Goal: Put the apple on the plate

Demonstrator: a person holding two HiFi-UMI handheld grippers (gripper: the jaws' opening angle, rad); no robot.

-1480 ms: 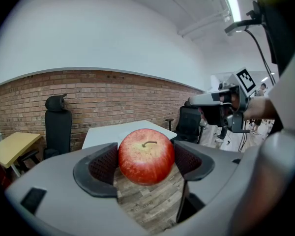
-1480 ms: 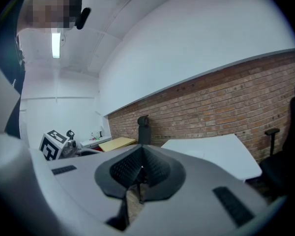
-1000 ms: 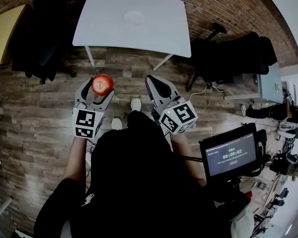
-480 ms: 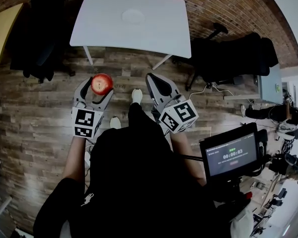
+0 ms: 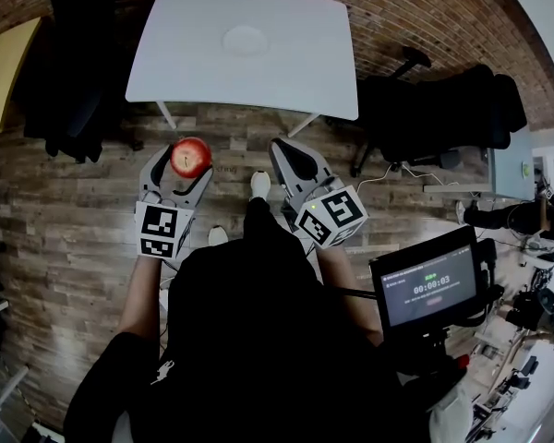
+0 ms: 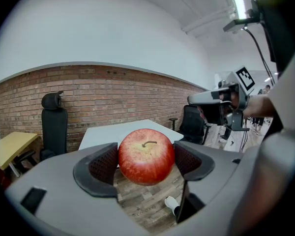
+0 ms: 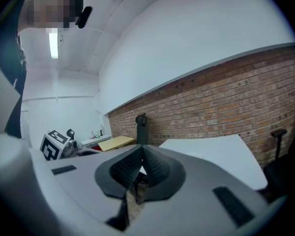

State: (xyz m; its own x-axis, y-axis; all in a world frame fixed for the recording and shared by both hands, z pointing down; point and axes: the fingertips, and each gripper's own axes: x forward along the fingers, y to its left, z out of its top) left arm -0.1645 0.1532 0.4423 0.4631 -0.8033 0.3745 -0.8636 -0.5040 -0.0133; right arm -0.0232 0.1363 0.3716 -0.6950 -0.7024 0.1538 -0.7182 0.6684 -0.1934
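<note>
A red apple [image 5: 190, 156] sits clamped between the jaws of my left gripper [image 5: 177, 165], held in the air over the wooden floor. In the left gripper view the apple [image 6: 146, 156] fills the gap between both pads, stem up. My right gripper [image 5: 294, 158] hangs beside it to the right, shut with nothing in it; its pads [image 7: 137, 169] meet. A white plate [image 5: 245, 39] lies on the white table [image 5: 295, 72] ahead, well beyond both grippers. In the left gripper view the table [image 6: 108, 132] shows behind the apple.
Black office chairs stand left [image 5: 74, 72] and right [image 5: 443, 109] of the table. A yellow table [image 5: 2, 58] is at the far left. A screen on a stand [image 5: 427, 289] is close on my right. A brick wall [image 6: 113, 92] lies behind the table.
The table and plate have shifted slightly nearer in the head view as the person steps forward. Both grippers keep their pose, the apple still held.
</note>
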